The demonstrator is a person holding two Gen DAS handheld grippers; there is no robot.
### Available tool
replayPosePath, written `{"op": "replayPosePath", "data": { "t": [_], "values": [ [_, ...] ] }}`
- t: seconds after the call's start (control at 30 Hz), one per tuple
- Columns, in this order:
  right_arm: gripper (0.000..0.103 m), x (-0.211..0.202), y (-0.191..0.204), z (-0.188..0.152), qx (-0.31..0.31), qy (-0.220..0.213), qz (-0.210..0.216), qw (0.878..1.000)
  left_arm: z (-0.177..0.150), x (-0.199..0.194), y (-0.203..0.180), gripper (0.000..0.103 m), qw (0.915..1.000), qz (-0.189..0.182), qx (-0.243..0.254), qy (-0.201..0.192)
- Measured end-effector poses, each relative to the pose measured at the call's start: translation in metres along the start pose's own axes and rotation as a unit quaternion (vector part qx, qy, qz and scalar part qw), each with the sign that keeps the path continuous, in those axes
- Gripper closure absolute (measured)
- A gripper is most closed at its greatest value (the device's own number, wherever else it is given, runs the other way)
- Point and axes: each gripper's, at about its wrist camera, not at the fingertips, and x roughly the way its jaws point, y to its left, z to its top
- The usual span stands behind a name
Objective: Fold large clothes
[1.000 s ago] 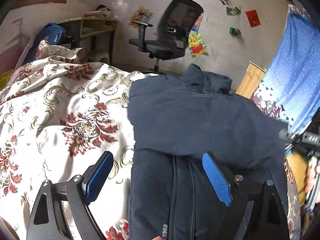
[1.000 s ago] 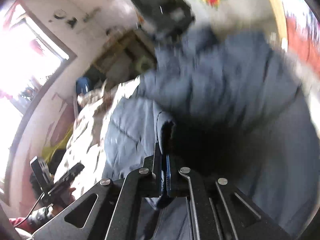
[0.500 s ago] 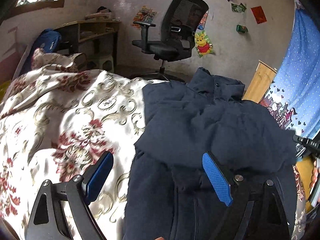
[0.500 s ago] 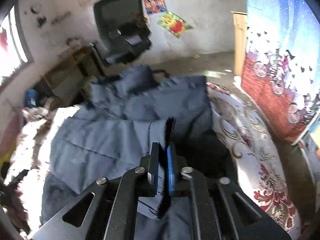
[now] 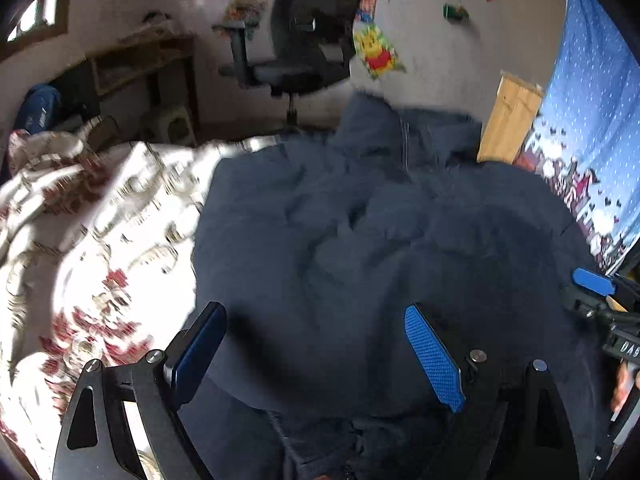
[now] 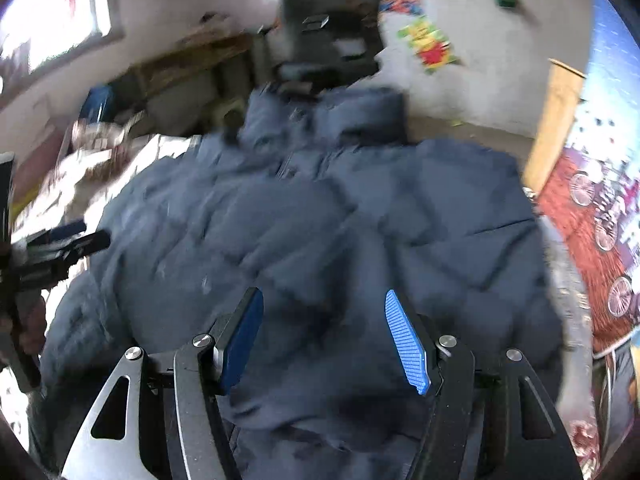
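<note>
Right gripper (image 6: 324, 340) jaws just opened off jacket (image 6: 320, 220), left gripper (image 5: 316, 352) jaws wide, empty

1. Left gripper (image 5: 316, 354): black frame with triangular cut-outs, silver screws, blue ribbed pads (image 5: 434, 354).
2. Right gripper (image 6: 326, 342): the same build (its pads a lighter blue).

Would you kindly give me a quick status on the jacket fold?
Right gripper just opened, nothing held. Left gripper open. Jacket bunched on bed. Nothing in way.
</note>
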Motion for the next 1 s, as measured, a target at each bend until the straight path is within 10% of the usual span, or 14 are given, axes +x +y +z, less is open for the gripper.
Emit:
{"op": "replayPosePath", "data": {
  "t": [0.13,1.0],
  "values": [
    [0.041,0.020,0.005,-0.006,-0.017,0.014,-0.004,1.000,-0.013,0.017,-0.003,0.000,0.9992,0.039,0.008,0.006],
    [0.030,0.042,0.001,-0.041,-0.025,-0.070,-0.003,0.997,-0.039,0.034,-0.004,0.000,0.9969,0.055,0.027,-0.050]
  ]
}}
